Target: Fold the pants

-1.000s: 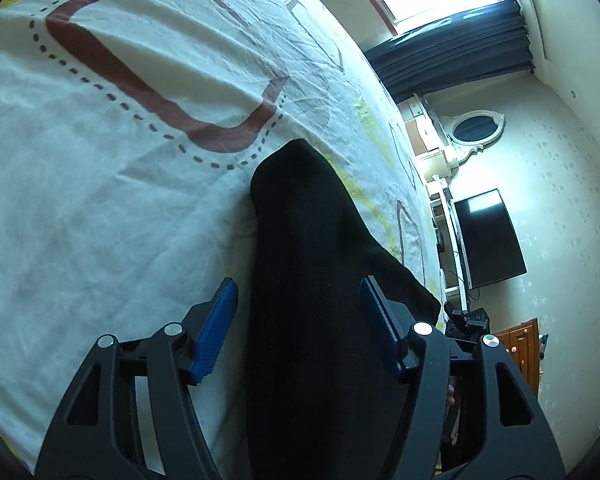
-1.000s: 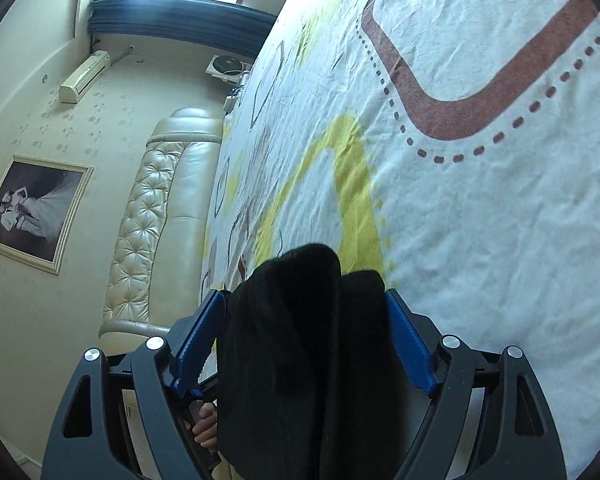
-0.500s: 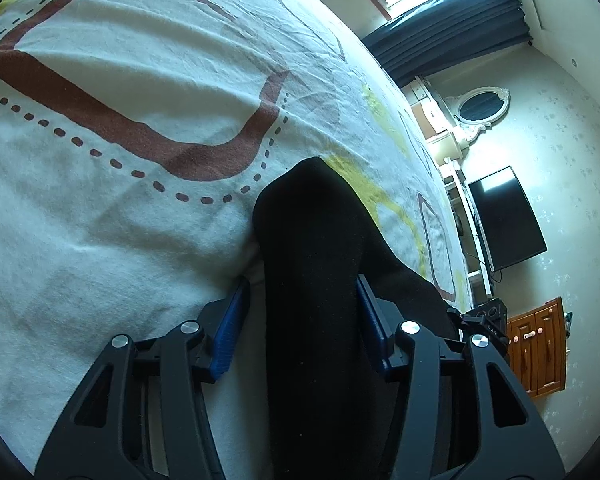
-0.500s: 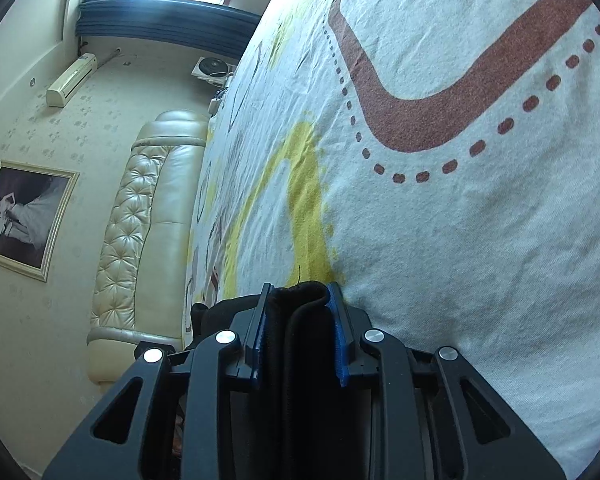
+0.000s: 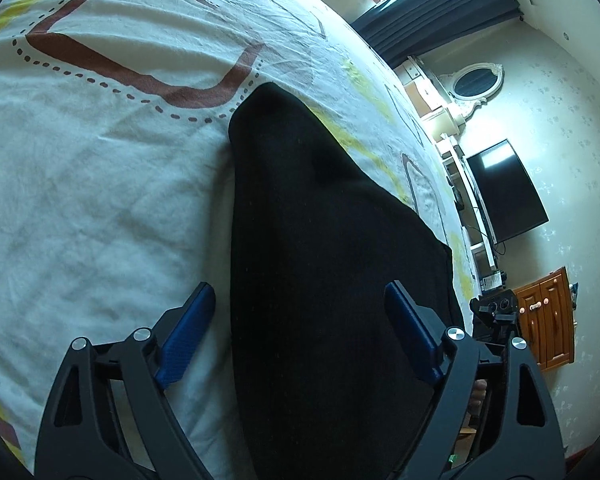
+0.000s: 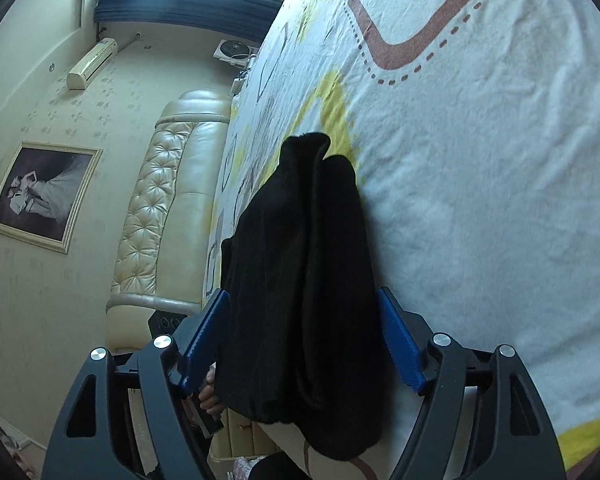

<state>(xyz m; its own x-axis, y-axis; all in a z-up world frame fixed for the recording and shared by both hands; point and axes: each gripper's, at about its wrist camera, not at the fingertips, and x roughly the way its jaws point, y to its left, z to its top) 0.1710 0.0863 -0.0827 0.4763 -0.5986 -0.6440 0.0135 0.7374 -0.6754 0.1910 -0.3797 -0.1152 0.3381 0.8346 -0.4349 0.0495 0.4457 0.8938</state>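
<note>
Sunlit bedroom: a white bedsheet [image 5: 100,184] with brown and yellow shapes covers the bed, and the black pants [image 5: 320,260] lie on it as a folded bundle near the bed's edge. From my seat I read both claws as released. The left claw [image 5: 300,336] has just been opening; its blue pads stand either side of the cloth, the one over bare sheet clearly off it, the other at the fabric's surface without pinching. The right claw [image 6: 304,344] has likewise just been opening, straddling the thick stacked end of the pants [image 6: 300,280] with both pads clear of it.

My worry is the edge. Part of the bundle seems to hang past the mattress in the right wrist view, so it could slide off if I nudge it. Pulling either claw back carelessly could catch a pad on a layer and drag the fold open. Those stacked layers look loose, so they may also spring apart.
</note>
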